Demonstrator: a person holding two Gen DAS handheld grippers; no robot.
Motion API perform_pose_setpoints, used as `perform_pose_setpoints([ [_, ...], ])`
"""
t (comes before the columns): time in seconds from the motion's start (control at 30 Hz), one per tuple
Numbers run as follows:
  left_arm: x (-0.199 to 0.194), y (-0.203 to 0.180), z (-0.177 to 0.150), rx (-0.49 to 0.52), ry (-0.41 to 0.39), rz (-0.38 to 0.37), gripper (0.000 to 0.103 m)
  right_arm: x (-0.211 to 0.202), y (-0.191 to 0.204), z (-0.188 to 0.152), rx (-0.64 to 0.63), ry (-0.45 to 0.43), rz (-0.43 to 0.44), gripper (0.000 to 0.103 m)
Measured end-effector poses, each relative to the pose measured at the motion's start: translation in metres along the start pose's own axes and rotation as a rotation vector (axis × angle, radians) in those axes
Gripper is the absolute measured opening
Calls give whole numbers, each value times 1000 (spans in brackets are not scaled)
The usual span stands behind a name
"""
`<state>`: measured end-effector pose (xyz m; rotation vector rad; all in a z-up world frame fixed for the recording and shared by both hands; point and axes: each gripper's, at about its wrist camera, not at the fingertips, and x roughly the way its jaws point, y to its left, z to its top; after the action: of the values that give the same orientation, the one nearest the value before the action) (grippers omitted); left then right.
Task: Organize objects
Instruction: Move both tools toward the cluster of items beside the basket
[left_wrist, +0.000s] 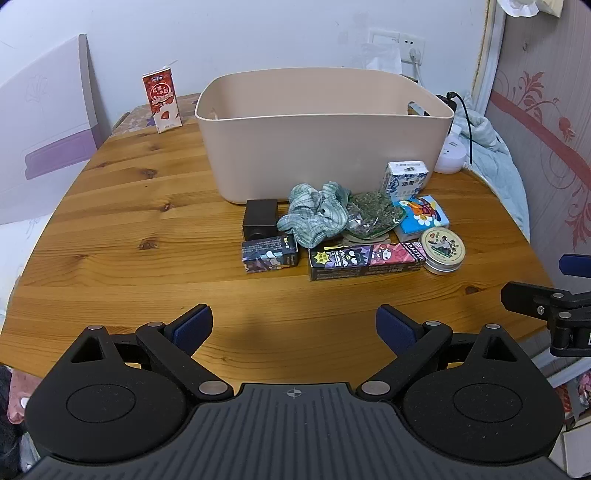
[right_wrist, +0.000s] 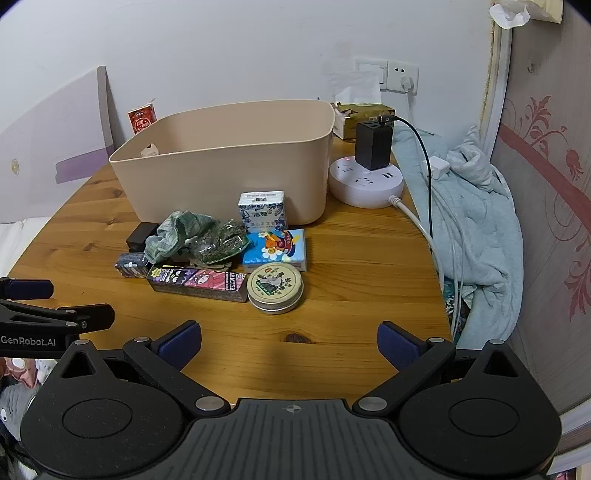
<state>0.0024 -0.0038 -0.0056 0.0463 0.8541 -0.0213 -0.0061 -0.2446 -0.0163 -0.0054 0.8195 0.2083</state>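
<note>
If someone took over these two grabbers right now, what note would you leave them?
Left gripper: open, empty, above the table's near edge.
Right gripper: open, empty, likewise.
Things: cloth, herb bag, black cube, small box, long box, tin, blue pack and tissue pack lie clustered in front of the bin.
Done: seemingly nothing; none gripped.
Left: probably move all of them into the bin.

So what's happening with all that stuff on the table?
Someone is about to tidy up. A person holds two grabber tools, the left gripper and the right gripper, both open and holding nothing. A pile of small things sits on the wooden table in front of a big beige bin: a round tin, a long cartoon box, a crumpled cloth and tissue packs. Nothing has been picked up yet.
</note>
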Motion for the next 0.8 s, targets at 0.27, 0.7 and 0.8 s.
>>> perform_pose_setpoints([
  [0.27, 1, 2, 0, -5, 2, 1, 97, 1, 2, -1, -6, 5, -4, 103],
  [0.7, 1, 3, 0, -3, 2, -4, 97, 0, 2, 0, -13, 4, -6, 103],
  [0.8, 1, 3, 0, -3, 2, -5, 97, 1, 3, 0, -19, 5, -6, 103],
])
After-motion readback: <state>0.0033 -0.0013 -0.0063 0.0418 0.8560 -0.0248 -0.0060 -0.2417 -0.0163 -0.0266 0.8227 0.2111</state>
